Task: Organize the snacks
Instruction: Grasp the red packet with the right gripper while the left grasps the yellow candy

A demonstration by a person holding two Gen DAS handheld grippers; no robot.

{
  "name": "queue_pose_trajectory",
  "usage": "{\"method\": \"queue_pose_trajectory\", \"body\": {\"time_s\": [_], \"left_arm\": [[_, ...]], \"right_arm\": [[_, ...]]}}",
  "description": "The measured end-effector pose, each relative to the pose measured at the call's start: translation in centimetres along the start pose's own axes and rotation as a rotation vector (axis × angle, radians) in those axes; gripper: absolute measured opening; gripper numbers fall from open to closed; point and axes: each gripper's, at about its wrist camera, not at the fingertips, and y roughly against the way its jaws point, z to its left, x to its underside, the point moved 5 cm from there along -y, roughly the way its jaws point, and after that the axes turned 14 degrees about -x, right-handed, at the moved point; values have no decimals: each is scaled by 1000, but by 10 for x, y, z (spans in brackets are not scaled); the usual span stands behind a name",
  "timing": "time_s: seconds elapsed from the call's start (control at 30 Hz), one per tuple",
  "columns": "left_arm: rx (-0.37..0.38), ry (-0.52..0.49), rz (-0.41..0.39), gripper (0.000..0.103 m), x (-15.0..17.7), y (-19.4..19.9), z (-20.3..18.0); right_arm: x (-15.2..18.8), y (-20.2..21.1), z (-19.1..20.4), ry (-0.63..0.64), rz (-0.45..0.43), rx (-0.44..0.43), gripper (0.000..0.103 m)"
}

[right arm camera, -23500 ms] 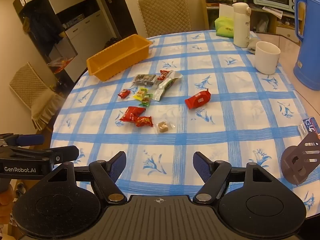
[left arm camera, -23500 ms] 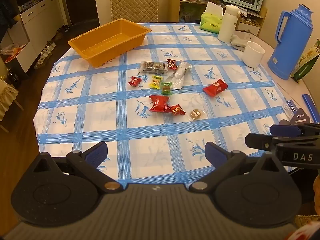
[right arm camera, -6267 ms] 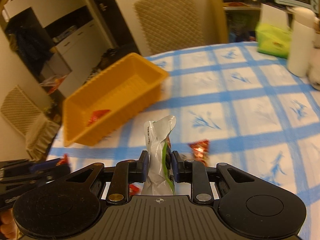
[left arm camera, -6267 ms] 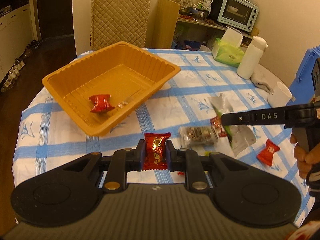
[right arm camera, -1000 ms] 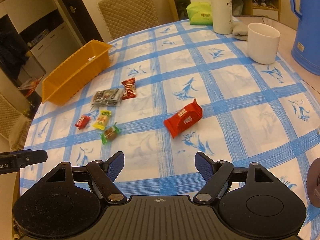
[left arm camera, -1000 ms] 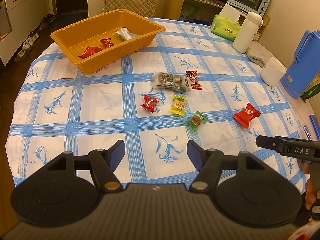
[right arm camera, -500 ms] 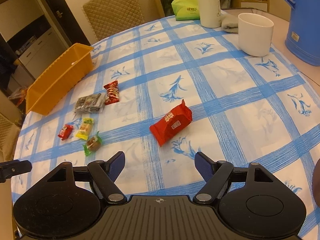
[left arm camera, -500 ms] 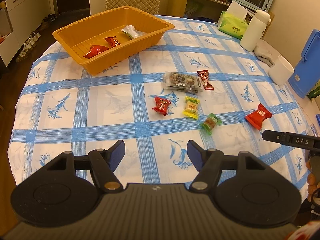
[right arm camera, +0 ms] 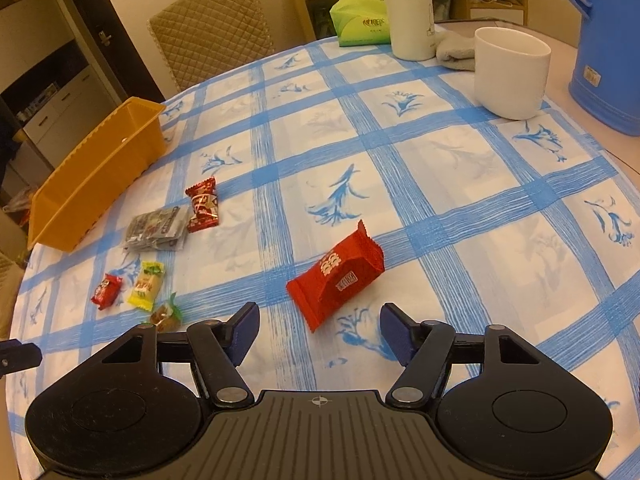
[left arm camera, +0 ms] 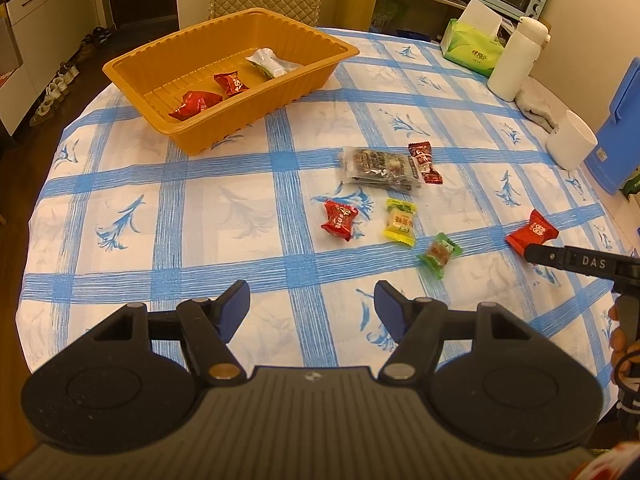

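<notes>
An orange tray [left arm camera: 320,60] at the table's far left holds two red snacks [left arm camera: 194,104] and a white-green packet [left arm camera: 272,63]. On the checked cloth lie a grey packet [left arm camera: 378,166], a dark red bar [left arm camera: 425,162], a small red candy [left arm camera: 339,220], a yellow candy [left arm camera: 400,222] and a green candy [left arm camera: 439,253]. My left gripper [left arm camera: 312,310] hovers open, short of these, nothing between its fingers. My right gripper [right arm camera: 320,330] hangs just short of a larger red packet [right arm camera: 338,276]; its jaws are closing and no pad touches the packet. The right gripper's fingers [left arm camera: 576,260] reach that packet [left arm camera: 532,234] in the left wrist view.
A white cup [right arm camera: 510,76], a white bottle [right arm camera: 412,12], a green tissue pack [right arm camera: 362,20], a grey cloth [right arm camera: 454,54] and a blue jug [right arm camera: 608,40] stand at the far right. A padded chair [right arm camera: 212,28] stands behind the table. The table edge [left arm camera: 28,280] curves round at left.
Both grippers have moved forward and lower toward the snacks. The red packet now lies just ahead of the right gripper's fingers, whose gap has narrowed. The left gripper's gap is unchanged.
</notes>
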Motion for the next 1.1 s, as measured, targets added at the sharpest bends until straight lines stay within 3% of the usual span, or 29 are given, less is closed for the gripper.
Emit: {"method": "queue_pose_trajectory", "body": {"time_s": [0.43,0.73,0.83,1.0,1.1], "left_arm": [[11,-12,10,66,-5,-12,6],[48,-49,-2,66,-11,-18,-8],[64,-70,-13,66,-14,-20,-16],[87,-117,-38,65,-21,-22,-32],[117,-159,-69,58,-26,-23,-45]], "right_arm": [[-15,-26,4,54,-16,51,60],[-9,-38,10,171,13,111,45],[-9,-38,9,200,14,124,33],[-11,-35,5,191,16,105,30],[-11,-33,3,171,14,96,30]]}}
